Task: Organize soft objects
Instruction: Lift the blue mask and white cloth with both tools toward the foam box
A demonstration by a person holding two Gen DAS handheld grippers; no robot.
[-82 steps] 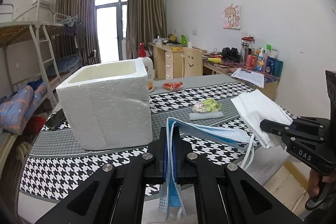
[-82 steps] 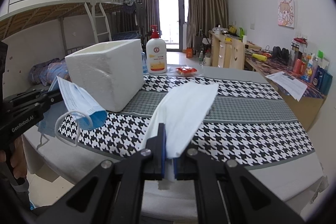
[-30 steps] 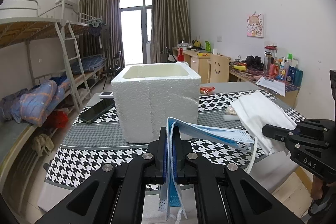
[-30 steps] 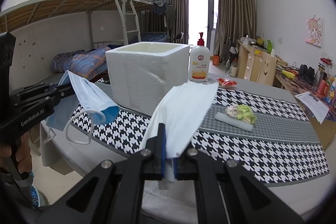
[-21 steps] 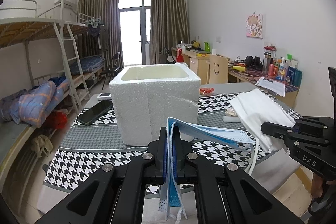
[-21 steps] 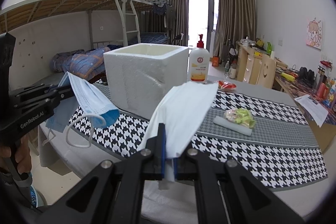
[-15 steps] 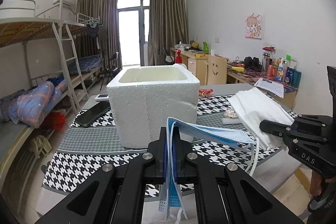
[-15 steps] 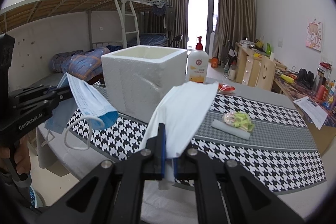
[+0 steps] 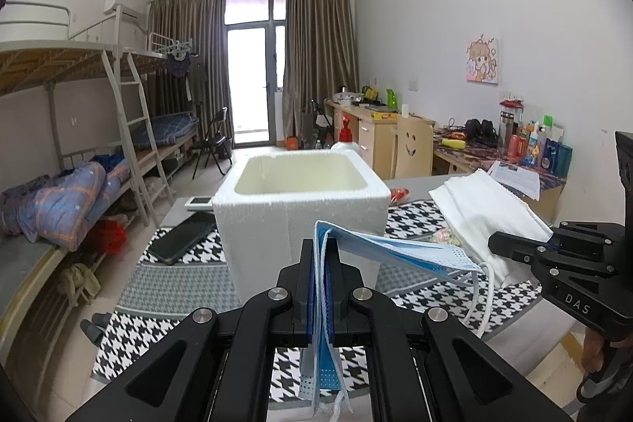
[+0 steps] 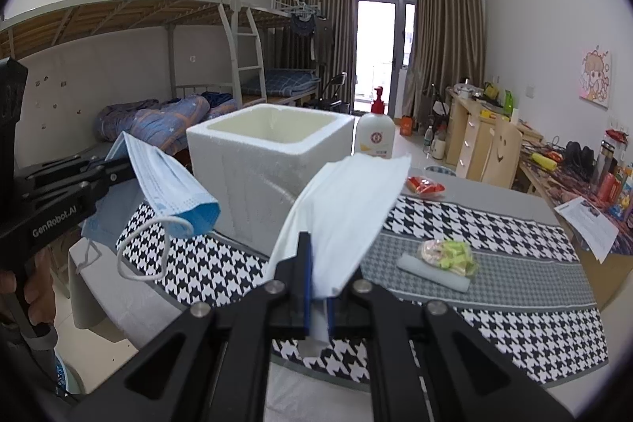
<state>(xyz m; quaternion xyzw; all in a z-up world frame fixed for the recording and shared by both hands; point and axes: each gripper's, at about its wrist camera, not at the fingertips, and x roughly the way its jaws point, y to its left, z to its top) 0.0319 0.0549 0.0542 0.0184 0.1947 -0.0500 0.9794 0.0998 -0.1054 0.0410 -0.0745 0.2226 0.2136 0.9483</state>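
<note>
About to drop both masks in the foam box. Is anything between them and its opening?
Nothing visible. The foam box is open-topped and looks empty; the blue mask and white mask hang in front of it, below its rim.

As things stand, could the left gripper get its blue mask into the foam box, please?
Probably yes: the foam box sits open-topped straight ahead of the left gripper, with nothing between them, though the blue mask is below rim level.
</note>
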